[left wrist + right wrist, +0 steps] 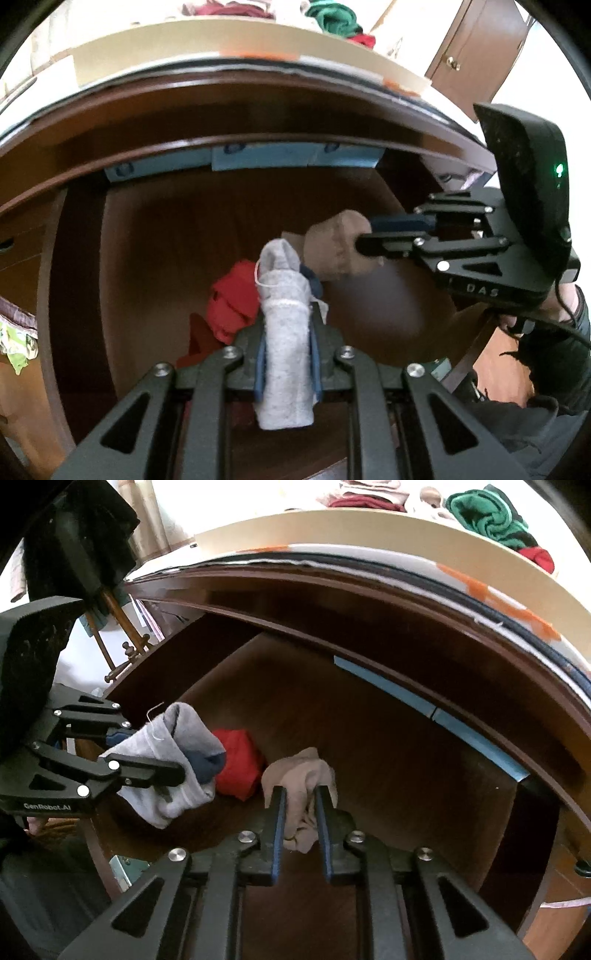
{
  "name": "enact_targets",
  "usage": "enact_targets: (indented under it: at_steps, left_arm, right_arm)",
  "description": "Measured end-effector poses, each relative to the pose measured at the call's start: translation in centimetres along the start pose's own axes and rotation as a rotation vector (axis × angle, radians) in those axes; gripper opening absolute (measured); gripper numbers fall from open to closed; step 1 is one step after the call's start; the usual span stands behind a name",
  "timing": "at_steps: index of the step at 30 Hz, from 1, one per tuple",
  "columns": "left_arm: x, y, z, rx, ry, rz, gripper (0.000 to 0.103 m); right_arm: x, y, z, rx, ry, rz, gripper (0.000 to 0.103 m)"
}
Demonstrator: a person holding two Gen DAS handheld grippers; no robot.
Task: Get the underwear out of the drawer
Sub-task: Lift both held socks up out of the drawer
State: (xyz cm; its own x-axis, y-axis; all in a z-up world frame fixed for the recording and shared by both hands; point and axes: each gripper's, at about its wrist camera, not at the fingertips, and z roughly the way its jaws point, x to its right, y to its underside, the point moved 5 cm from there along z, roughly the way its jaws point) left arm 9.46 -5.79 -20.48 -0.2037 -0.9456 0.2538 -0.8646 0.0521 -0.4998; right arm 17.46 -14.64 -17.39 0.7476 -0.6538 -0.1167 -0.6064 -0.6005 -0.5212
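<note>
The brown wooden drawer point(166, 229) is open below me. My left gripper point(286, 314) is shut on grey underwear point(284, 354) with a dark blue trim, held above the drawer floor; it also shows in the right wrist view point(166, 768). My right gripper point(301, 794) is shut on beige underwear point(299, 775), lifted just above the drawer floor; in the left wrist view the right gripper point(365, 232) holds the beige piece point(332, 251) to the right of the grey one. Red underwear point(231, 302) lies on the drawer floor between them, also seen in the right wrist view point(238, 764).
The tabletop point(369, 528) above the drawer carries piles of clothes, with a green garment point(484, 513) and red ones. Blue tape strips point(295, 155) line the drawer's back edge. A brown door point(476, 48) stands at the far right.
</note>
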Motion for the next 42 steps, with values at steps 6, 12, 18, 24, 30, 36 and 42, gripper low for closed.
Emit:
enact_targets:
  at_steps: [6, 12, 18, 24, 30, 36, 42]
  left_arm:
    - [0.4, -0.4, -0.2, 0.018, 0.008, 0.011, 0.016]
    - [-0.1, -0.2, -0.1, 0.019, 0.015, -0.008, 0.016]
    - [-0.3, 0.0, -0.2, 0.028, 0.019, -0.018, 0.016]
    - [-0.6, 0.1, -0.6, 0.047, 0.007, -0.024, 0.016]
    - [-0.5, -0.4, -2.1, 0.106, -0.043, -0.004, 0.016]
    - [-0.3, -1.0, -3.3, 0.165, -0.099, 0.024, 0.016]
    - [0.1, -1.4, -3.8, 0.204, -0.134, 0.05, 0.016]
  right_arm:
    - [0.1, 0.0, 0.5, -0.033, 0.018, -0.009, 0.015]
    - [0.5, -0.2, 2.3, -0.137, 0.035, 0.012, 0.054]
    - [-0.4, -0.6, 4.6, -0.238, 0.083, -0.047, 0.058]
    - [-0.8, -0.6, 5.8, -0.279, 0.038, -0.055, 0.04]
    - [-1.4, -0.7, 3.9, -0.166, 0.058, -0.107, 0.031]
    - [-1.7, -0.7, 1.0, -0.015, 0.077, -0.099, 0.031]
    - [-1.2, -0.2, -1.6, 0.107, 0.095, -0.078, 0.031]
